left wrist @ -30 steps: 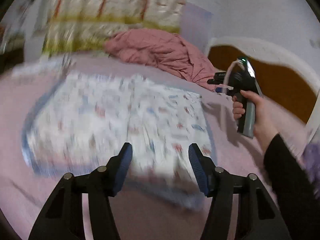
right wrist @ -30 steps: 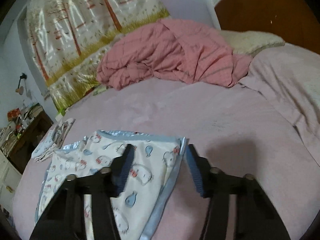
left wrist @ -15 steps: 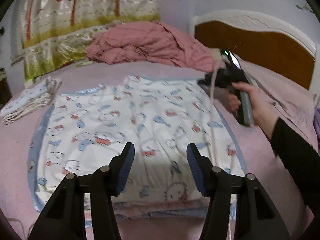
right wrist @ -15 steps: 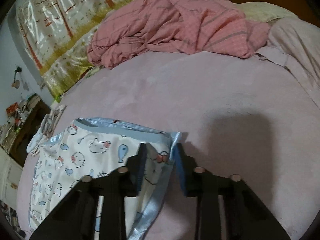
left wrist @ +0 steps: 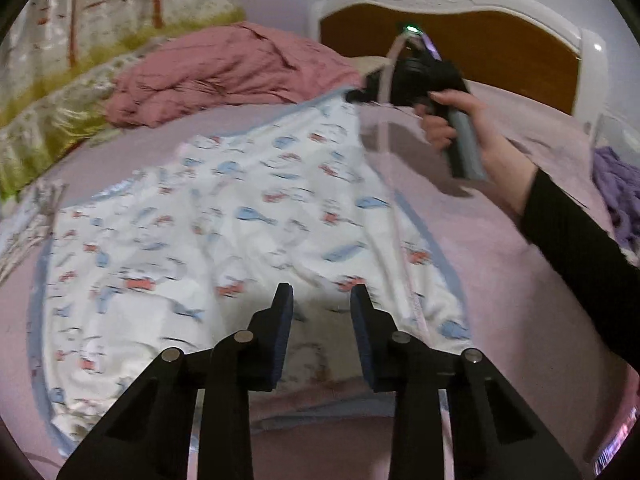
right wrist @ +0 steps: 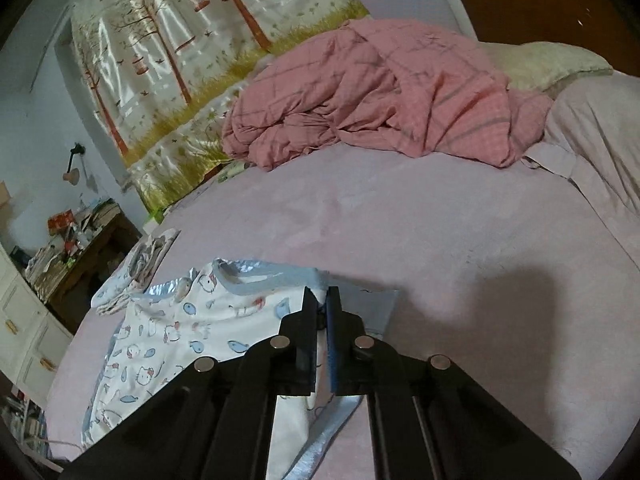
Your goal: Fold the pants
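My right gripper is clamped tight on the far corner of the pants, pinching the shiny blue edge between its pads. The jaws have just been closing, and the cloth is between them. I can see that gripper from my other side too, with my right hand around its grey handle and my black sleeve behind it. The pants are white with little cats and blue shapes on them. They lie spread out on the pink bed, closer to its near edge than to the headboard. My left gripper is over the near edge of the pants. Its jaws have just been closing too, but there is a gap between them, and the cloth shows in that gap. The picture is blurry there, so I cannot tell if the pads touch the cloth. A bunched-up pink blanket sits at the far side of the bed, well apart from the pants. A small folded cloth lies at the bed's left edge, just beside the pants.
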The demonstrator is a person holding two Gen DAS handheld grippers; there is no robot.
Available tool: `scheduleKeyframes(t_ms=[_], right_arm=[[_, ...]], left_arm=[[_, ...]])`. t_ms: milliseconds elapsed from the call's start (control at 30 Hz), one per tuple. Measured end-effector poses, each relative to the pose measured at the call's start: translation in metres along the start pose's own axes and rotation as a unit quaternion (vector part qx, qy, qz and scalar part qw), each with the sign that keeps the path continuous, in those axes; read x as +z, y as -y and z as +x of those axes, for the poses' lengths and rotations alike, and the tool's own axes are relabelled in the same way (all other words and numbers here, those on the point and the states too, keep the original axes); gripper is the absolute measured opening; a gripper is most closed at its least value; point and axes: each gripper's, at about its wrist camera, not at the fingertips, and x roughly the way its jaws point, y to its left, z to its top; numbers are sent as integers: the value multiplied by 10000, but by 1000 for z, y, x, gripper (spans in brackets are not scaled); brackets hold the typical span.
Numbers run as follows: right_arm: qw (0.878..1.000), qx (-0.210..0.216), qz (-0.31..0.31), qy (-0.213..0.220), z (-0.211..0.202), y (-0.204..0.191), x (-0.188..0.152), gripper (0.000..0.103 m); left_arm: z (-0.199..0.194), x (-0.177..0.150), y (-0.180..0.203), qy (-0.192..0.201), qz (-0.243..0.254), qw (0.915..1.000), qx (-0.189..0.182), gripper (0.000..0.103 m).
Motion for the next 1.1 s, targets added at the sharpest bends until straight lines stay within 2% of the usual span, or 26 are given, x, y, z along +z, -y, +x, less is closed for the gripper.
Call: scheduleKeyframes(t_ms=[100, 233, 400, 500, 567, 633, 700, 767, 867, 967, 1033, 1100], right_arm=[[9996, -258, -31, 65, -2, 4, 1, 3], [9993, -311, 136, 129, -8, 14, 5, 3], [9992, -274, 307, 6, -6, 24, 5, 4], [9993, -108, 370, -17, -11, 25, 5, 4], [9992, 6, 408, 40, -20, 26, 8, 4], [9987, 145, 467, 149, -32, 27, 12, 4], [9968, 518, 560, 240, -46, 28, 16, 4], [9942, 799, 609, 378, -63, 27, 20, 4], [9946, 696, 528, 569, -80, 24, 22, 4], [9936, 778, 555, 608, -86, 26, 22, 4], [9928, 814, 648, 598, -86, 30, 22, 4], [9932, 745, 662, 596, -85, 31, 22, 4]], left_arm=[[-8, -5, 18, 88, 395, 9991, -91, 29], [-17, -11, 35, 44, 780, 9965, -289, 29], [-10, -13, 47, -147, 1087, 9936, -278, 29], [-9, -12, 49, -293, 1227, 9910, -444, 26], [-12, -15, 57, -336, 1497, 9870, -488, 26], [-11, -17, 66, -392, 1786, 9823, -400, 27], [-10, -17, 71, -395, 1948, 9797, -259, 31], [-6, -13, 71, -459, 1946, 9795, -256, 31], [-2, -11, 74, -592, 1985, 9778, -319, 32], [5, -13, 79, -656, 2084, 9758, -64, 35], [7, -9, 73, -649, 1812, 9813, -19, 24], [4, -1, 59, -609, 1289, 9894, -274, 14]])
